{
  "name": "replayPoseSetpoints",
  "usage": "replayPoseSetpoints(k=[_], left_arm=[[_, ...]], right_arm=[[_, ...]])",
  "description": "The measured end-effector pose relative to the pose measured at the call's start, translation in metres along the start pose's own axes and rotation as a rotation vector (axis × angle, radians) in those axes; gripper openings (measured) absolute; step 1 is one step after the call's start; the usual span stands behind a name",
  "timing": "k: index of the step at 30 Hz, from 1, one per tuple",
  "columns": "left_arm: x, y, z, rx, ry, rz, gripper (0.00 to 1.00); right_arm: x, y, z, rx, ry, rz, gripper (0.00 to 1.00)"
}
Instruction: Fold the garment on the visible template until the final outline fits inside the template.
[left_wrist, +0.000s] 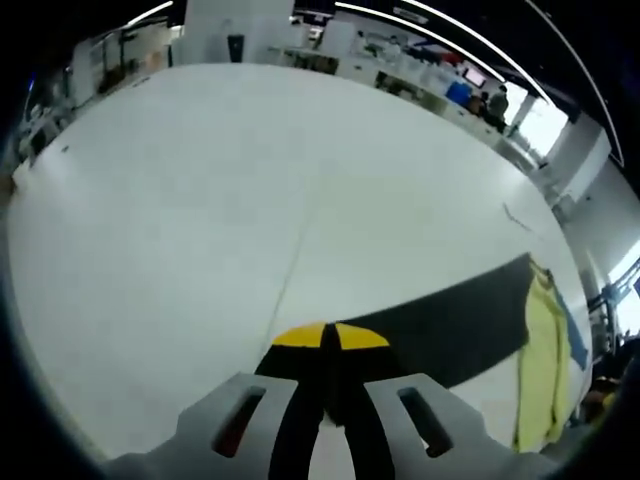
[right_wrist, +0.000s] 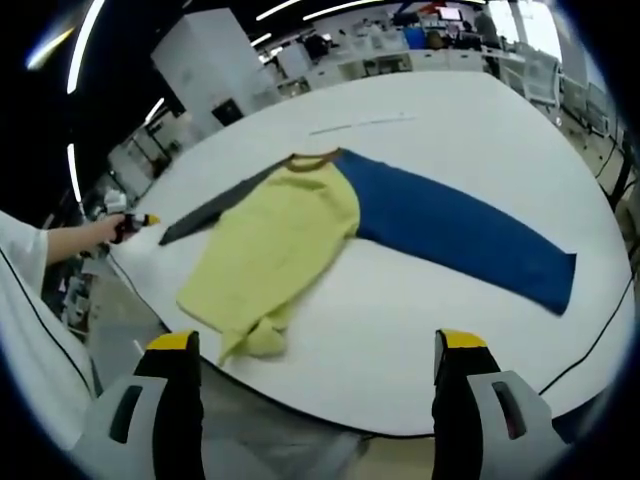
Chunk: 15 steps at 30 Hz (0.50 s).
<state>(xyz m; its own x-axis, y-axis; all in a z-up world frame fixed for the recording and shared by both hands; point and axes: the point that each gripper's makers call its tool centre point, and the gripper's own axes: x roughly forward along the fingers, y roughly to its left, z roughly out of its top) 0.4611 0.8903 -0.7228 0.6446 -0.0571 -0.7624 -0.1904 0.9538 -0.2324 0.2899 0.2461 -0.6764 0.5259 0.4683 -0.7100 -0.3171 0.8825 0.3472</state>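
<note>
Folding barely begun: long-sleeved cloth garment with yellow body, one blue sleeve and one dark grey sleeve (right_wrist: 290, 240) lies mostly spread on the round white surface (right_wrist: 470, 130).

Yellow body is bunched at its hem, near the surface's edge; blue sleeve extends flat, dark sleeve reaches toward the left claw (left_wrist: 330, 338), whose yellow-tipped jaws are pressed together on that sleeve's end. Right claw (right_wrist: 318, 345) hangs wide apart, empty, short of the garment. No template outline can be made out. Both sleeves and body remain to be folded.
</note>
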Motion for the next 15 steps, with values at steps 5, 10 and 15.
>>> replayPoseSetpoints(k=[5,10,15], left_arm=[[-0.001,-0.003,0.001,0.007,0.001,-0.008,0.03],[-0.004,-0.009,0.001,0.024,0.001,-0.019,0.06],[-0.009,-0.024,0.0,0.038,-0.008,-0.044,0.18]], right_arm=[[-0.001,0.0,-0.001,0.002,-0.006,0.003,0.96],[-0.003,0.0,-0.001,0.006,-0.015,0.005,0.96],[-0.004,0.001,0.0,0.006,-0.025,0.008,0.96]])
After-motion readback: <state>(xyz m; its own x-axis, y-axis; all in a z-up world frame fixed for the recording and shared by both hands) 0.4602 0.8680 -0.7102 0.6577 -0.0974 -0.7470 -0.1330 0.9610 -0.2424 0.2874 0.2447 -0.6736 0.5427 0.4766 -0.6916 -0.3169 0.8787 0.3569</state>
